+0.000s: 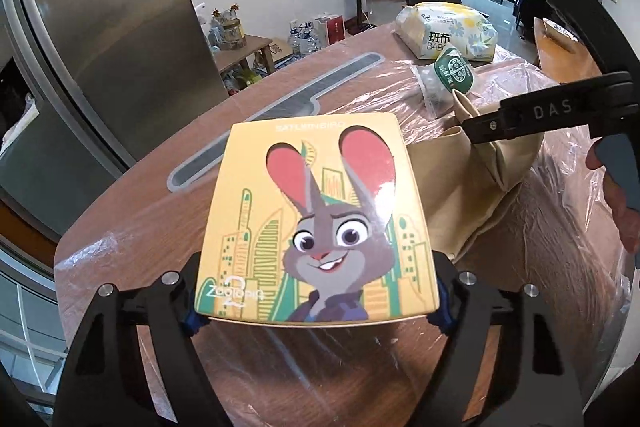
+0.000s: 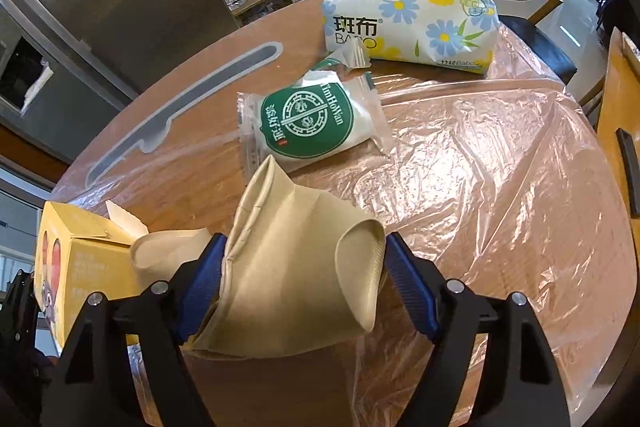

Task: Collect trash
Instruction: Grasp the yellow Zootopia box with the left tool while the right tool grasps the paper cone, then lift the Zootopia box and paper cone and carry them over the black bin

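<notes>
My left gripper (image 1: 316, 311) is shut on a yellow cardboard box (image 1: 320, 223) printed with a cartoon rabbit, held flat above the table. The box shows at the lower left of the right wrist view (image 2: 84, 267), its end flap open. My right gripper (image 2: 302, 279) is shut on a crumpled beige paper tissue (image 2: 296, 279), held just right of the box; the tissue (image 1: 472, 179) and the right gripper's finger (image 1: 520, 119) also show in the left wrist view. A green and white snack wrapper (image 2: 312, 119) lies on the table beyond the tissue.
The round wooden table (image 2: 500, 307) is covered in clear plastic film. A flowered tissue pack (image 2: 412, 23) and a small torn wrapper (image 2: 348, 59) lie at the far side. A grey silicone mat (image 2: 180, 107) lies left. A steel fridge (image 1: 100, 27) stands left; chairs stand at right.
</notes>
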Tool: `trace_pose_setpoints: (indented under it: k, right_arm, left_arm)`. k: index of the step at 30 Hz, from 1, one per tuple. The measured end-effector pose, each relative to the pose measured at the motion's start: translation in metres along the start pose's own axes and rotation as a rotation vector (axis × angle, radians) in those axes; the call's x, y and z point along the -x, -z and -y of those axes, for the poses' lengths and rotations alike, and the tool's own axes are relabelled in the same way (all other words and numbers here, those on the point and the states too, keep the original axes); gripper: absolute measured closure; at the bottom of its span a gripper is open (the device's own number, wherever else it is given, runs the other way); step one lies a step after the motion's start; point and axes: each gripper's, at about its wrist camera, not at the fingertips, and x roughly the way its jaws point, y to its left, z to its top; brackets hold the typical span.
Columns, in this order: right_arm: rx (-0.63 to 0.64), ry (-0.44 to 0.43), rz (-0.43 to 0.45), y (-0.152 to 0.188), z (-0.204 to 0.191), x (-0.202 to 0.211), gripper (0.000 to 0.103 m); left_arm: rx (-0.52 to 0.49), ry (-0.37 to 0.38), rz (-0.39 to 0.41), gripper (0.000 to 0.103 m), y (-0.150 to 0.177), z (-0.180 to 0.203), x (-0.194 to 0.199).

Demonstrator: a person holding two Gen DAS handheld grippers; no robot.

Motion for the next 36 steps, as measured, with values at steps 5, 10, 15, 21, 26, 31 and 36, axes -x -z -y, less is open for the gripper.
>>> trace_pose_setpoints:
  k: [5, 10, 15, 21, 26, 31, 36]
  right_arm:
    - [-0.002, -0.024, 0.013, 0.004, 0.011, 0.008, 0.026]
    - [0.009, -0.041, 0.024, 0.007, 0.021, 0.02, 0.026]
    - [0.035, -0.065, 0.029, 0.012, 0.03, 0.032, 0.026]
    - [0.083, -0.085, 0.03, 0.02, 0.041, 0.045, 0.026]
    - [0.134, -0.109, 0.04, 0.029, 0.048, 0.06, 0.026]
    - [0.184, -0.131, 0.053, 0.037, 0.053, 0.075, 0.026]
    - [0.242, -0.147, 0.074, 0.047, 0.052, 0.087, 0.026]
  left_arm:
    - [0.03, -0.012, 0.008, 0.023, 0.001, -0.003, 0.005]
    - [0.053, -0.021, 0.016, 0.023, 0.005, -0.002, 0.012]
    - [0.065, -0.041, 0.018, 0.023, 0.007, 0.006, 0.016]
    - [0.102, -0.055, 0.025, 0.023, 0.013, 0.014, 0.027]
    - [0.14, -0.074, 0.03, 0.023, 0.02, 0.026, 0.039]
    - [0.188, -0.091, 0.035, 0.023, 0.025, 0.034, 0.051]
    - [0.241, -0.111, 0.042, 0.023, 0.031, 0.041, 0.062]
